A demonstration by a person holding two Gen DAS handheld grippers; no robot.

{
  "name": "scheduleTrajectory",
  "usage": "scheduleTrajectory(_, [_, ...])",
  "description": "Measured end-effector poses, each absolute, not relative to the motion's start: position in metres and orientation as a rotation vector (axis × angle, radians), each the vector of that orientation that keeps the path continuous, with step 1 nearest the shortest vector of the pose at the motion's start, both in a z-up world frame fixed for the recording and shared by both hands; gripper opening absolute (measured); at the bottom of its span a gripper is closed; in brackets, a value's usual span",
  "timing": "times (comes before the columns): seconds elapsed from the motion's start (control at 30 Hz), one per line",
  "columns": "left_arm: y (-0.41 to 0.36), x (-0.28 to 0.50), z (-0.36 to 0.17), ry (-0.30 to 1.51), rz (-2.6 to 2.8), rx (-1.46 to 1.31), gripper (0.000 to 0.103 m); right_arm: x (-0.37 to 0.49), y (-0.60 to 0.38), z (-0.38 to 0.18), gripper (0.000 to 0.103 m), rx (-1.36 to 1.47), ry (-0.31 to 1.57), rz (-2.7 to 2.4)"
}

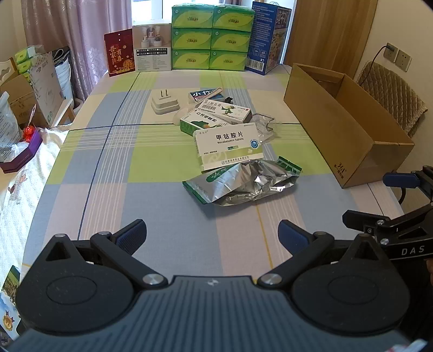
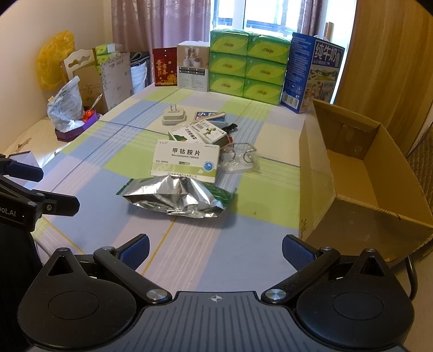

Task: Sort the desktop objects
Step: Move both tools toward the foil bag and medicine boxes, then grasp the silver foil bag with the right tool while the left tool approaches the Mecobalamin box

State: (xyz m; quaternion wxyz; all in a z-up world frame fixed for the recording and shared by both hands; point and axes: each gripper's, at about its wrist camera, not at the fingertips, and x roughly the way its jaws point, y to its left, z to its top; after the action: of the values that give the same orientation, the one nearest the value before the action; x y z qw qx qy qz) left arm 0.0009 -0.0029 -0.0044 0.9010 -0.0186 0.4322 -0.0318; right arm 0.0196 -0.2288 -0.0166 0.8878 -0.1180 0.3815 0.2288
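Both grippers (image 1: 212, 234) (image 2: 215, 250) gape above clear tablecloth (image 1: 167, 205), cardboard box (image 1: 349, 130) rightward.

White medicine box (image 1: 228, 144) reads "Mecobalamin Tablets"; cardboard box (image 1: 341, 127) "361°"; right tool (image 1: 406, 230) "DAS".

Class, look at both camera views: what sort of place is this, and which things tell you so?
Most likely a room in a home. A table with a checked tablecloth stands by curtains at a window, with stacked tissue packs and medicine boxes on it.
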Motion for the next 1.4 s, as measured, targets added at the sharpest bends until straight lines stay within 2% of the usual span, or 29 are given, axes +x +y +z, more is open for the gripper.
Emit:
scheduleTrajectory(1.1, [0.007, 0.018, -0.009, 0.902, -0.109, 0.022, 0.102, 0.030, -0.237, -0.025, 0.101, -0.243, 0.787, 0.538])
scheduleTrajectory(1.23, [0.011, 0.030, -0.009, 0.897, -0.148, 0.105, 0.102, 0.033, -0.233, -0.025, 0.101, -0.350, 0.706, 0.626])
scheduleTrajectory(1.4, [0.015, 0.053, -0.008, 0.880, -0.230, 0.228, 0.102, 0.033, -0.206, -0.031, 0.101, -0.645, 0.661, 0.812])
